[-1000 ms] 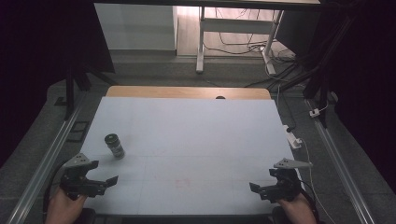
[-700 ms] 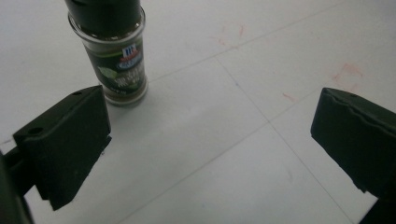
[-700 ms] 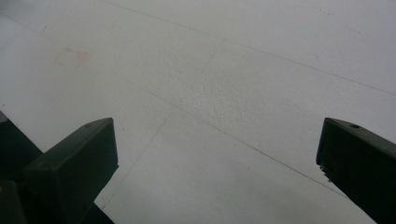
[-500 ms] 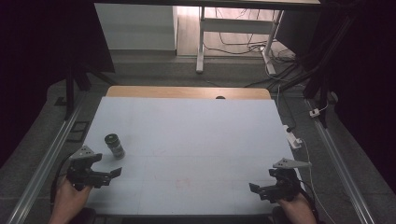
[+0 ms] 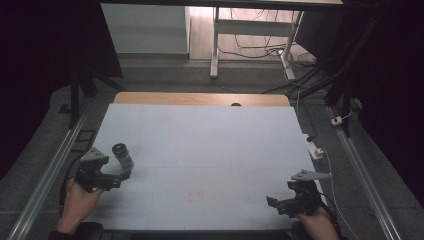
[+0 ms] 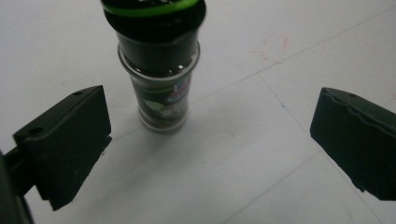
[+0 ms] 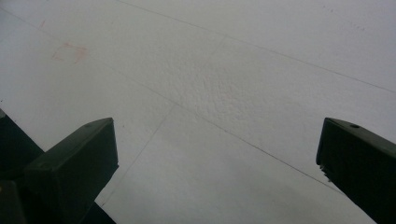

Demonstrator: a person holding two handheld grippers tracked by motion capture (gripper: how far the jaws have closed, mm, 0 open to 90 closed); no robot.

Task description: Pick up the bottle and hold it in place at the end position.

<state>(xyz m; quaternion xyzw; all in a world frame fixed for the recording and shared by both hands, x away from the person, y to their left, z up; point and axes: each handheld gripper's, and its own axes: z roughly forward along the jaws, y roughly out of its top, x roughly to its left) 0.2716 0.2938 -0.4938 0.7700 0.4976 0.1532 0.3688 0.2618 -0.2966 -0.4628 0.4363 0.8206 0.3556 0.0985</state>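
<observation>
Table [image 5: 210, 150]: pale, flat top with faint ruled lines; a wooden strip [image 5: 200, 98] runs along the far edge. A faint red mark [image 7: 68, 51] sits on the surface ahead of the right gripper.

Right gripper [image 5: 280, 205]: near right corner of the table, held in the person's right hand [image 5: 315, 225]. Jaws spread wide in the right gripper view, with bare tabletop between them. Holds nothing, touches nothing. Grey three-cornered plate on top.

Left gripper [image 5: 121, 178]: near left part of the table, held in the person's left hand [image 5: 80, 197]. Jaws spread wide in the left gripper view, one at each side of the frame. Holds nothing. In the high view the jaw tips lie just beside the jar; the left gripper view shows a gap of tabletop between jaws and jar, so no contact.

Jar [image 6: 161, 70]: small spice jar, upright on the table's left side, just ahead of the left gripper and closer to the jaw at the left of that gripper's view. Clear glass body, printed label, black cap [image 6: 154, 18] with a green ring. Contents: dark, seen through the glass; kind cannot be told. In the high view it stands at [image 5: 122, 155], well apart from the right gripper.
</observation>
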